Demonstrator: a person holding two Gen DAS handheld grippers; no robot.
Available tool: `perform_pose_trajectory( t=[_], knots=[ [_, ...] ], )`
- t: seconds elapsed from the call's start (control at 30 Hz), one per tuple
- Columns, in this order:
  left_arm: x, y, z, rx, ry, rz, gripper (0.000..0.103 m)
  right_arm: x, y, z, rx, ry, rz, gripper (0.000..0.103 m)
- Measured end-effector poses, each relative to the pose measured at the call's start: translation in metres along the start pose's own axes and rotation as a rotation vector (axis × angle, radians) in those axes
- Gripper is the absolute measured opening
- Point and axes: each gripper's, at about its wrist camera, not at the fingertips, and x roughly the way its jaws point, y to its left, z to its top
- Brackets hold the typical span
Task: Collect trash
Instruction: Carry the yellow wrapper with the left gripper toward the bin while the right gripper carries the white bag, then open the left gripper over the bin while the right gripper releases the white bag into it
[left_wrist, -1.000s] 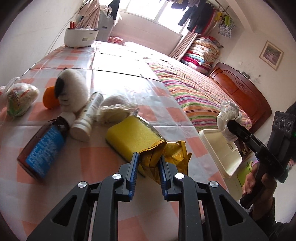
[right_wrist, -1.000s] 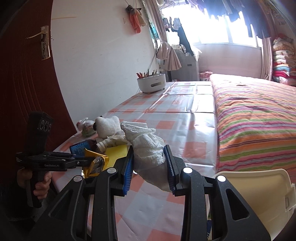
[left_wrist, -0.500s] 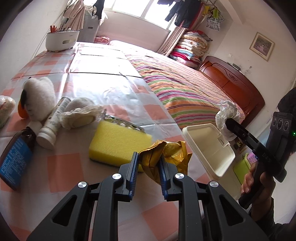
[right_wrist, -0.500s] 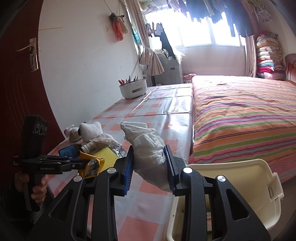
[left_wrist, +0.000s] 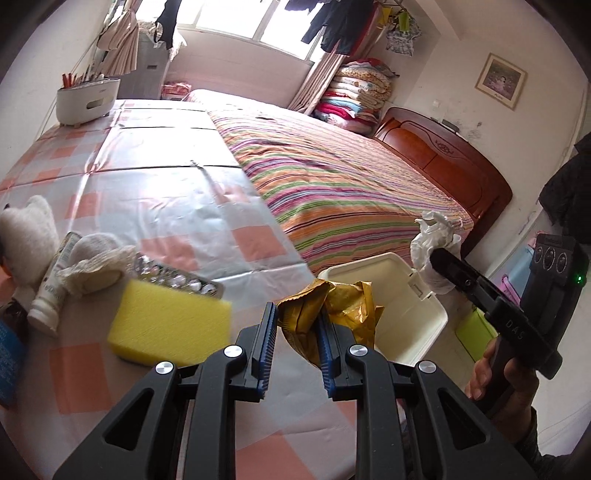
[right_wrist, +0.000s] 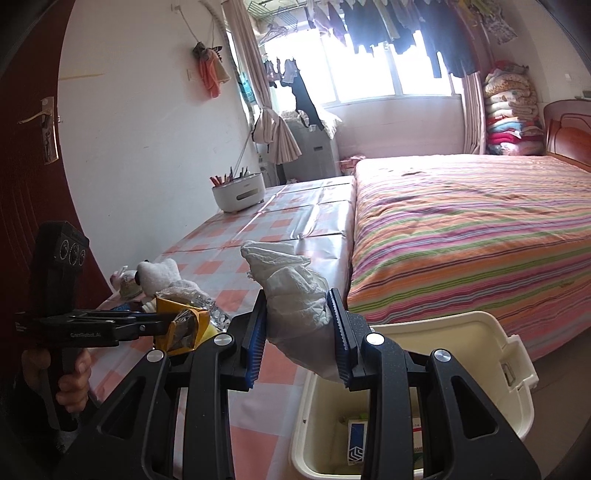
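Crumpled gold foil wrapper (left_wrist: 328, 314) sits clamped in the left tool (left_wrist: 295, 332), above the checked tabletop (left_wrist: 166, 206) edge, with the open cream plastic bin (left_wrist: 406, 332) just ahead to its right. Crumpled white tissue (right_wrist: 295, 299) is clamped in the right tool (right_wrist: 297, 328), directly over the bin. A yellow sponge block (left_wrist: 170, 325) lies left of the left tool.

- A bed (right_wrist: 476, 221) with a striped cover fills the room's right side, ending in a carved wooden headboard (left_wrist: 443, 162).
- A bright window (right_wrist: 369, 74) has clothes hanging before it.
- Folded quilts (right_wrist: 511, 118) are stacked in the corner.
- The walls are white; a framed picture (left_wrist: 500, 81) hangs on one, and a dark red door (right_wrist: 29, 166) stands at left.
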Motion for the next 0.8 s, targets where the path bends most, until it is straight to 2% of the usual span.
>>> perform_pose_trajectory(
  t=[0.47,0.57,0.8],
  knots=[
    [0.037,-0.052,0.018,0.030,-0.048,-0.079,0.021,-0.014,-0.045,-0.005,0.119,-0.022,-0.148,0.032],
    [0.046,-0.061,0.015,0.038,-0.043,-0.098,0.021,-0.014,-0.053,-0.007,0.119,-0.018,-0.201,0.032],
    [0.062,-0.075,0.010,0.054,-0.010,-0.125,0.021,-0.018,-0.062,-0.012,0.147,-0.012,-0.234,0.032]
  ],
)
